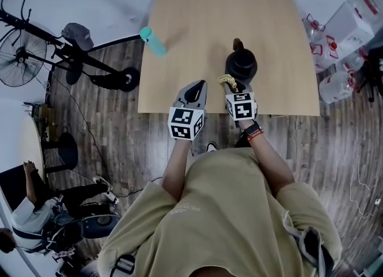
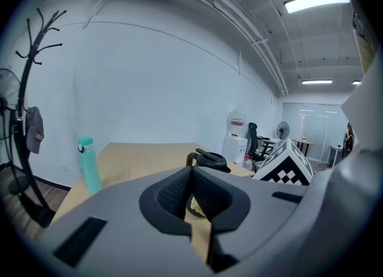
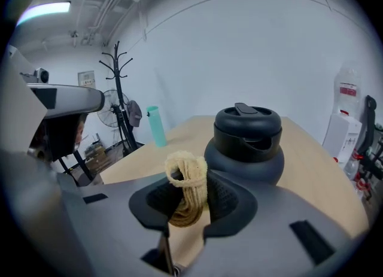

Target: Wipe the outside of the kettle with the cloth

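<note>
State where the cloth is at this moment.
In the right gripper view, the cloth is pinched between the right gripper's jaws, just short of the kettle on the table.

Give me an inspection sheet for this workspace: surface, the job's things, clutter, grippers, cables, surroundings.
Surface: wooden table, mostly bare.
Job's things: black kettle upright near the front edge, lid on; yellow cloth bunched close to the kettle, contact cannot be told.
Clutter: teal bottle upright near the table's left edge.
Grippers: left gripper jaws together, empty; right gripper shut on the cloth.
Cables: thin floor cable left of the table.
Surroundings: fan, coat rack, water jugs, seated person.
</note>
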